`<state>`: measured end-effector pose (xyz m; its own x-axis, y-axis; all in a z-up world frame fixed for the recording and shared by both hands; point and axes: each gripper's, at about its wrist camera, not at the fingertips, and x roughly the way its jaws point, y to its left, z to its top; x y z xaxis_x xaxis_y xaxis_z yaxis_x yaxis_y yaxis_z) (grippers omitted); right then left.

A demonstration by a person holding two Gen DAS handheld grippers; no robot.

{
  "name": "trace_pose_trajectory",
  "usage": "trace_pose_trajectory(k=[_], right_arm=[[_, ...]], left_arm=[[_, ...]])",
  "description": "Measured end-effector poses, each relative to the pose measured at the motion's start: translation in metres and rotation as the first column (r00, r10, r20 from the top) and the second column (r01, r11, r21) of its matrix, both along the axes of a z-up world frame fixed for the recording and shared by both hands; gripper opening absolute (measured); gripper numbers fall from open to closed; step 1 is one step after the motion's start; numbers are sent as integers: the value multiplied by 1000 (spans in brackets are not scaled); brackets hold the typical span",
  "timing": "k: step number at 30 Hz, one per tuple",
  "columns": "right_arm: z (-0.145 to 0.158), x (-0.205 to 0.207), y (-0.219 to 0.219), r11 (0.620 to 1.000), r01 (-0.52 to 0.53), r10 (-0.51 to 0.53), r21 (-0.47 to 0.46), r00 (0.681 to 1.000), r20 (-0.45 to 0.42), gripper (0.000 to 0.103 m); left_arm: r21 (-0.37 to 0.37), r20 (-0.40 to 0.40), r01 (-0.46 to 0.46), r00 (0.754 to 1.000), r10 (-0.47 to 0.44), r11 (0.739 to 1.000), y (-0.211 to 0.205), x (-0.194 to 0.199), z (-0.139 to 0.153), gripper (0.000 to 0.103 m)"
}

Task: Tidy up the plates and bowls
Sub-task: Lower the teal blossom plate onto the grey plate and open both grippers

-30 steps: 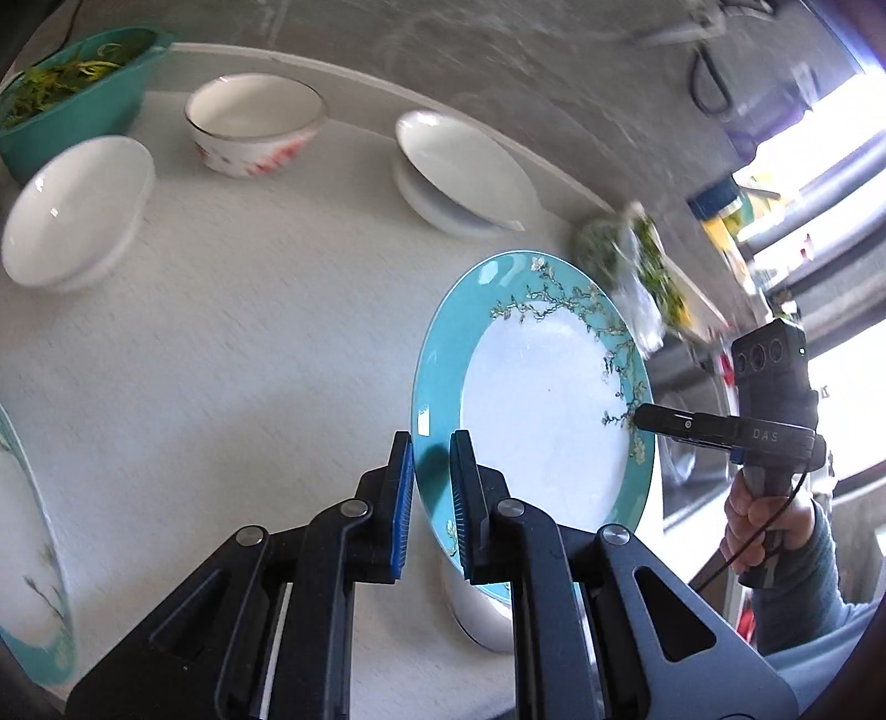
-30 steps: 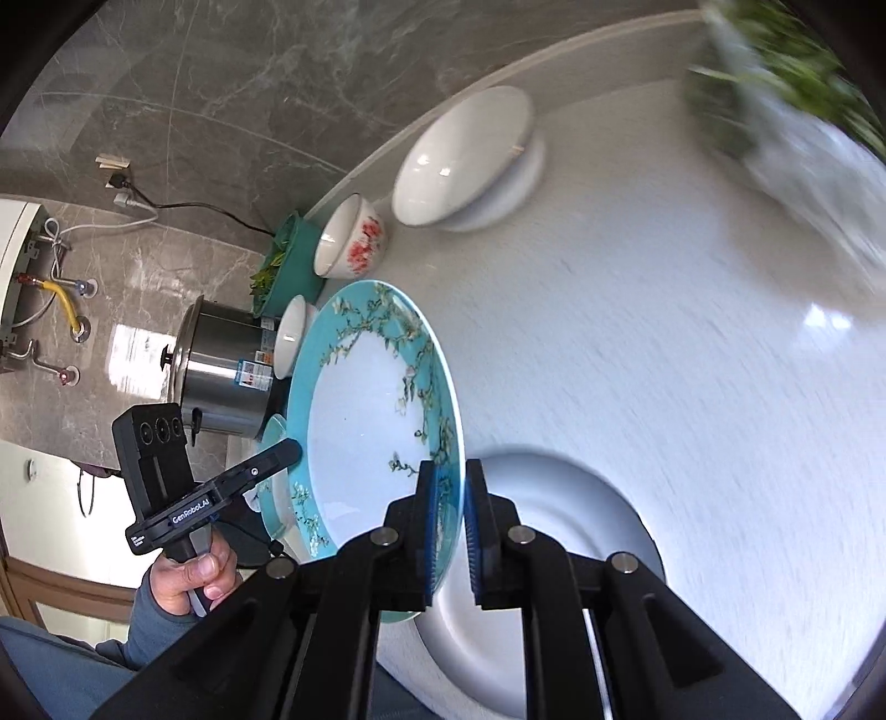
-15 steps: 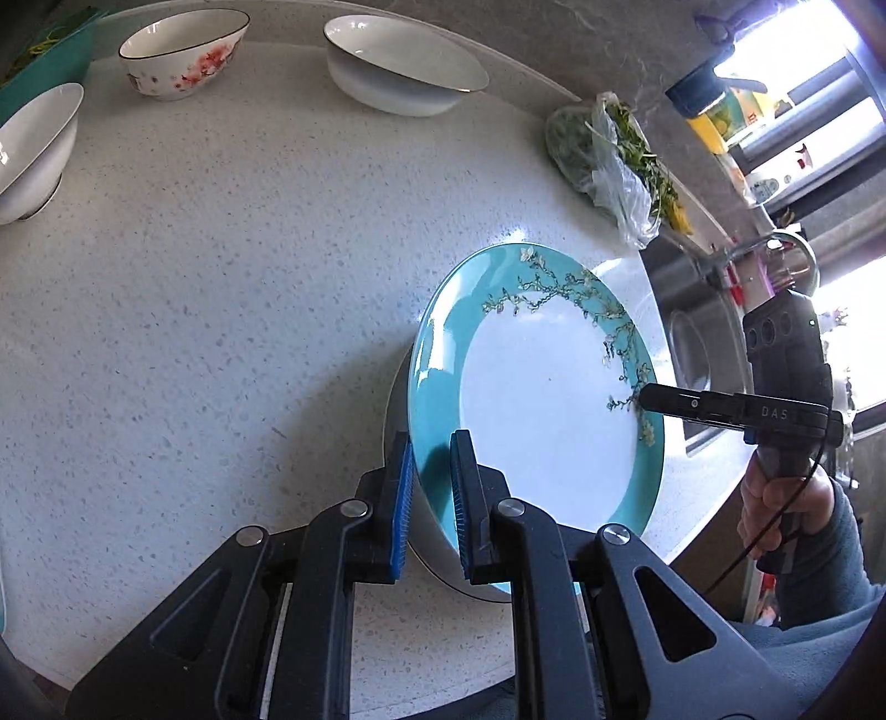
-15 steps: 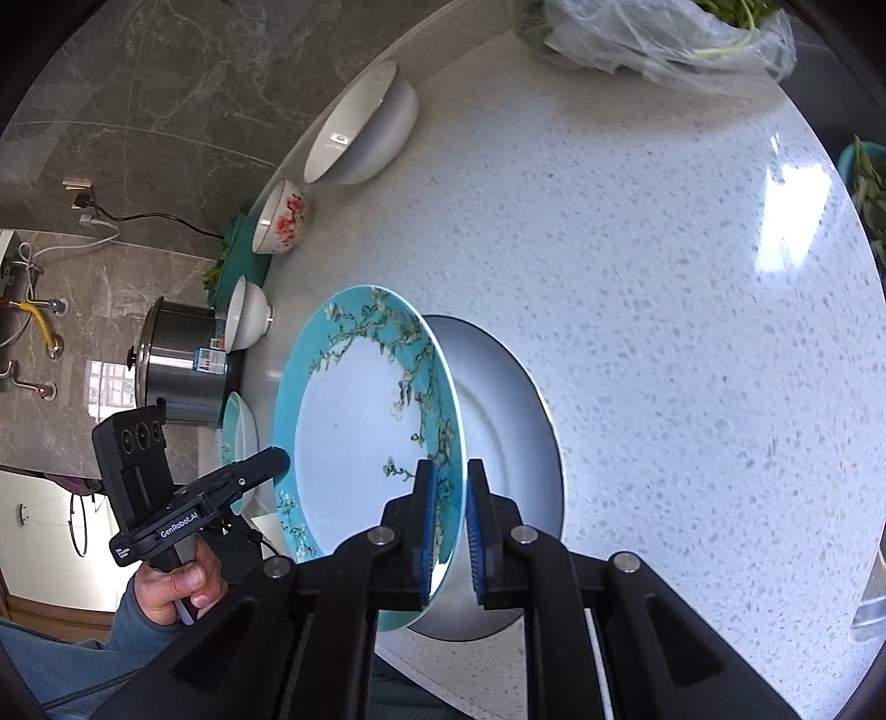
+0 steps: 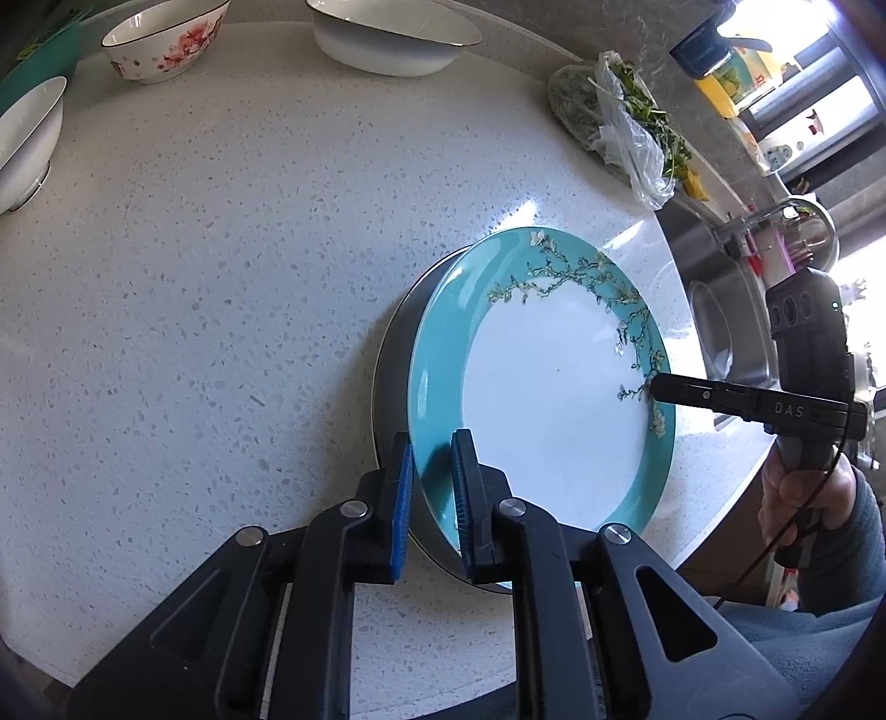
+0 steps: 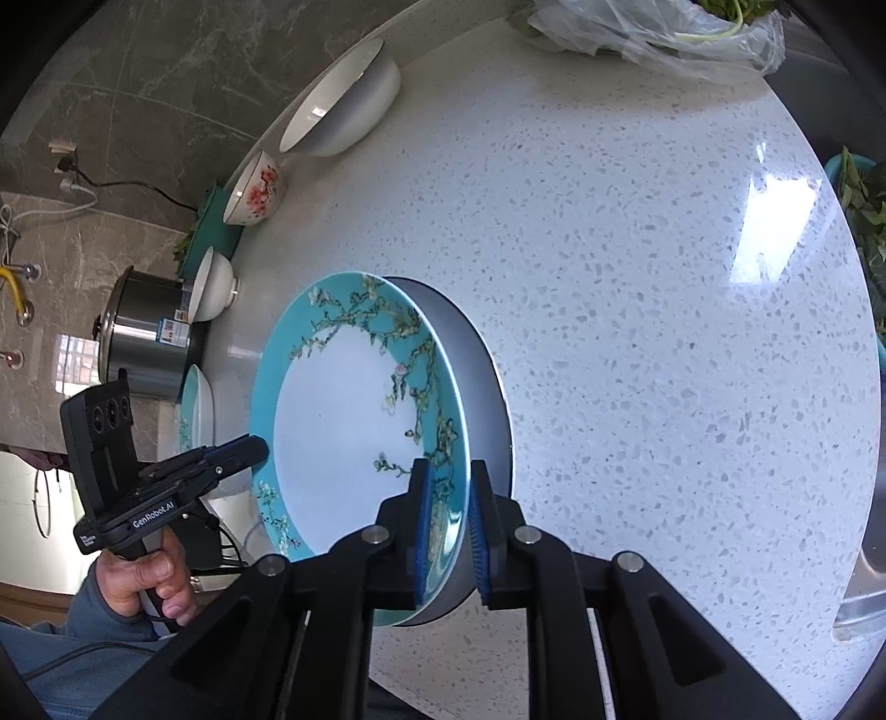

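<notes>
Three bowls stand along the upper left of the left wrist view: a floral bowl point(image 5: 163, 41), a large white bowl point(image 5: 390, 39) and a small white bowl point(image 5: 25, 141). One teal plate point(image 5: 559, 382) sits mid-frame, tilted over a white plate point(image 5: 393, 354) on the speckled counter point(image 5: 221, 277). The left gripper point(image 5: 431, 487) clamps its near rim from below; the right gripper point(image 6: 449, 529), angled downward, pinches the opposite rim. A second teal plate point(image 6: 194, 410) lies at left in the right wrist view.
</notes>
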<state>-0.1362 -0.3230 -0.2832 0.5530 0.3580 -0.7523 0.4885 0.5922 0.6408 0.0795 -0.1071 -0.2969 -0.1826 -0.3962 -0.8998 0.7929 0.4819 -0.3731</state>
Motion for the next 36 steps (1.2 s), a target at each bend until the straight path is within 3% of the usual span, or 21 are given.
trace_pose_trajectory(k=[7,11,14,19,23,31,33,34,35,36], right_arm=[[6,4,8,995,-32,29,-90,999,-31,18],[15,13,21,972,-87,70,-218,994,-82,23],[22,22,35,936,-138,99,-324,986,-133,29],[26,35,57,841,-227,122,-491,964,-237,31],[25,40,64,793,-257,124,-552,956,-267,32],[28,39,58,816,-186,66,-548,971,-232,35],[32,37,56,816,-172,55,-552,974,-222,39],[34,35,54,820,-156,44,-550,976,-213,46],[37,33,51,823,-146,37,-549,978,-205,48],[40,32,49,826,-134,31,-548,981,-194,53]], left_arm=[[29,4,7,1000,-7,1000,-11,-5,-10,13],[28,8,11,1000,-11,1000,-10,-6,-10,13],[29,12,11,1000,-12,1000,-9,-6,-10,13],[29,15,13,1000,-13,999,-9,-6,-10,13],[26,23,18,1000,-19,999,-9,-6,-10,13],[6,11,6,1000,-6,1000,-5,-2,-11,16],[-9,-1,-5,1000,5,1000,-1,0,-11,23],[-21,1,-10,1000,10,1000,0,1,-9,40],[-31,9,-18,1000,18,999,3,2,-6,69],[-45,14,-24,1000,25,999,6,3,-3,81]])
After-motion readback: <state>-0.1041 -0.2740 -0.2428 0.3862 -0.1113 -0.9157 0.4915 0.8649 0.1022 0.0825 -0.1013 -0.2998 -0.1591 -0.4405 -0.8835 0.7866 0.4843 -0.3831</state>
